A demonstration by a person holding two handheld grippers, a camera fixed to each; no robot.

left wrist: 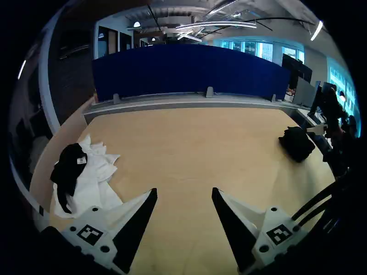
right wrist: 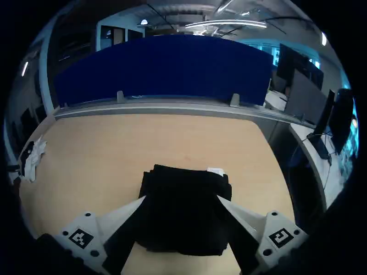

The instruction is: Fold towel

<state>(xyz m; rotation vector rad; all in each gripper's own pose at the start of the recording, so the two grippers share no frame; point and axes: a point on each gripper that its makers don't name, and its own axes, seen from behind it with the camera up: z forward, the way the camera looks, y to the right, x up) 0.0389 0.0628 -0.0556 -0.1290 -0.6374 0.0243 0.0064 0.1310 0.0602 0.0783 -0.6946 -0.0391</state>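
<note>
A folded black towel (right wrist: pixel 183 215) lies flat on the light wooden table (right wrist: pixel 114 142), between the fingers of my right gripper (right wrist: pixel 181 199). The jaws stand wide apart on either side of it, and the towel hides their tips. From the left gripper view the same folded towel (left wrist: pixel 297 143) sits at the table's right side. My left gripper (left wrist: pixel 184 190) hovers open over bare table (left wrist: pixel 192 137) with nothing between its fingers. To its left lies a crumpled white towel (left wrist: pixel 98 181) with a black towel (left wrist: pixel 69 167) draped on top. That pile (right wrist: pixel 33 158) is small at the far left.
A blue divider panel (left wrist: pixel 183 68) on a grey rail runs along the table's far edge. Dark monitors (right wrist: pixel 303 96) and a desk stand beyond the right edge. Black chair parts (left wrist: pixel 321 201) sit low at the right of the left gripper view.
</note>
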